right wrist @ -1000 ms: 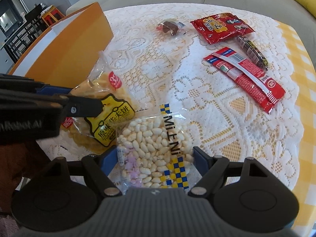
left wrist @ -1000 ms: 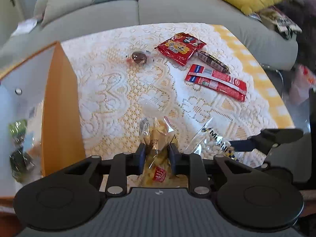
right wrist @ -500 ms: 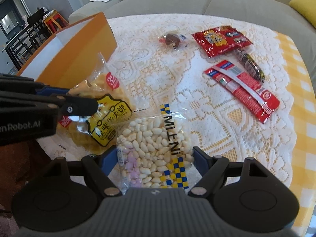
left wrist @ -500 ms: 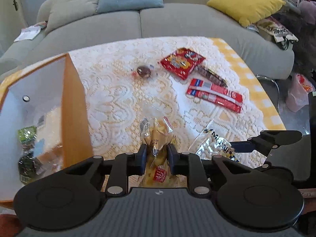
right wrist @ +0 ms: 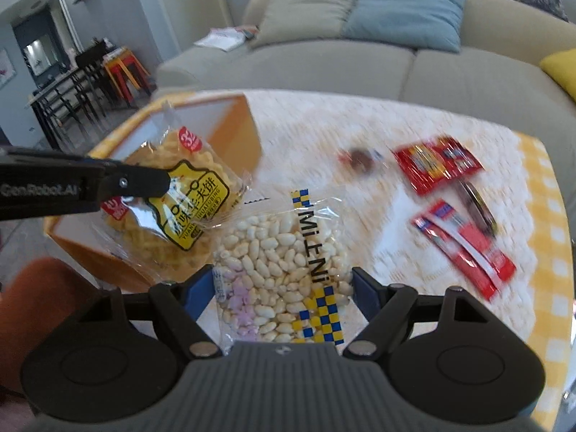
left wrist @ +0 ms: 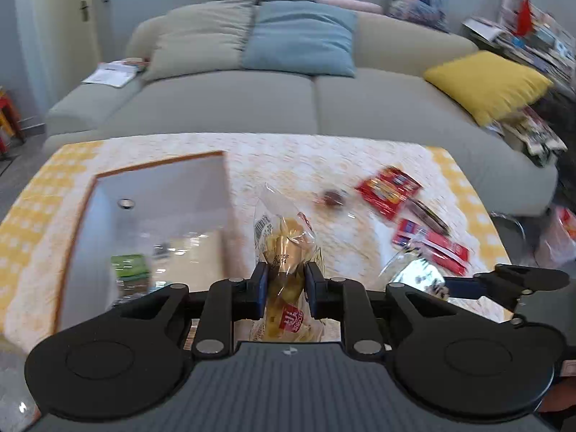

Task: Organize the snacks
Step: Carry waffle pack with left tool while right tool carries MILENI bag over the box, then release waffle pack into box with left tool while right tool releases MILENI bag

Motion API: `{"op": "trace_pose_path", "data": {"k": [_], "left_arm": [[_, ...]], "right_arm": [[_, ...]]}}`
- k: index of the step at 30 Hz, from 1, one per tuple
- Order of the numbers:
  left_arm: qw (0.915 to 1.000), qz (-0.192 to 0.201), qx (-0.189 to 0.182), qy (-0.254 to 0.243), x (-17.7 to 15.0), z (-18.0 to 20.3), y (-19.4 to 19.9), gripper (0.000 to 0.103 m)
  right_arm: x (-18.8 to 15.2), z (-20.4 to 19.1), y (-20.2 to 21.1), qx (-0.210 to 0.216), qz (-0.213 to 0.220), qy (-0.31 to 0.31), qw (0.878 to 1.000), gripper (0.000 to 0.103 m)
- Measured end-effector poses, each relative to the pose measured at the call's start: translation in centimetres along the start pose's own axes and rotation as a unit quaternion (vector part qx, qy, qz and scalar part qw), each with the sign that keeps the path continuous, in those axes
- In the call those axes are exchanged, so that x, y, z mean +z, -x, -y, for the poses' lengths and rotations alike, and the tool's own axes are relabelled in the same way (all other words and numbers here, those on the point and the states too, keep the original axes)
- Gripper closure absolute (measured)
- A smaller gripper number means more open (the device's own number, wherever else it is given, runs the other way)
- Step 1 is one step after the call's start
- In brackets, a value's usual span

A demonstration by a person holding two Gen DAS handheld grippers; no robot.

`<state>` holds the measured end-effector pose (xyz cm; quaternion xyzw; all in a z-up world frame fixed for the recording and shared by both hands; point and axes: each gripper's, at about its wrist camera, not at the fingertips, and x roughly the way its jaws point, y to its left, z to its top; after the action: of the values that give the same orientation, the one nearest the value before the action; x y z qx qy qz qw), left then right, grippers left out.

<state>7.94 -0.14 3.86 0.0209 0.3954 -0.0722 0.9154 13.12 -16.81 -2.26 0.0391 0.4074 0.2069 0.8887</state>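
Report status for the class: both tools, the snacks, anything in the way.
Left tool shut on yellow waffle bag. Right tool shut on puffed-grain bag. Orange box open alongside. Four snacks on the tablecloth; path unobstructed.

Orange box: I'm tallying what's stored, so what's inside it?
Inside the orange box a green packet and blurred wrappers show; the near corner is hidden behind the left tongs.

We see a yellow waffle-biscuit bag [right wrist: 187,208] and a clear puffed-grain bag [right wrist: 284,270] held aloft; red packets [right wrist: 437,165] lie near the table's [left wrist: 46,194] right edge.
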Motion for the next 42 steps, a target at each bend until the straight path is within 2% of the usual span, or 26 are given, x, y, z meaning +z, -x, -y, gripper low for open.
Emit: {"op": "trace_pose_path", "data": {"k": [4, 9, 16, 22, 27, 37, 42], "left_arm": [[0.9996, 0.012, 0.012, 0.024, 0.6, -2.9, 1.4, 0.079], [0.9965, 0.022, 0.049, 0.064, 1.3, -7.2, 2.5, 0.079], [0.9904, -0.019, 0.076, 0.114, 0.7, -12.6, 1.1, 0.079], [0.9888, -0.057, 0.085, 0.109, -0.2, -14.6, -0.8, 0.079], [0.9851, -0.092, 0.069, 0.128, -1.5, -15.6, -2.8, 0.079], [0.9771, -0.14, 0.063, 0.147, -3.1, -16.7, -5.5, 0.079], [0.9738, -0.158, 0.061, 0.152, -3.4, -17.0, -6.2, 0.078]], "right_arm": [[2.0, -2.1, -0.2, 0.024, 0.013, 0.007, 1.0, 0.025], [4.6, -5.6, -1.3, 0.071, 0.018, 0.029, 0.997, 0.025], [6.9, -11.3, -4.5, 0.113, -0.007, 0.094, 0.989, 0.025], [7.4, -13.9, -8.9, 0.11, -0.061, 0.135, 0.983, 0.025], [7.3, -14.5, -11.9, 0.103, -0.099, 0.153, 0.978, 0.025], [6.8, -15.5, -15.8, 0.086, -0.149, 0.163, 0.971, 0.025], [6.4, -16.3, -16.4, 0.073, -0.153, 0.19, 0.967, 0.025]]}}
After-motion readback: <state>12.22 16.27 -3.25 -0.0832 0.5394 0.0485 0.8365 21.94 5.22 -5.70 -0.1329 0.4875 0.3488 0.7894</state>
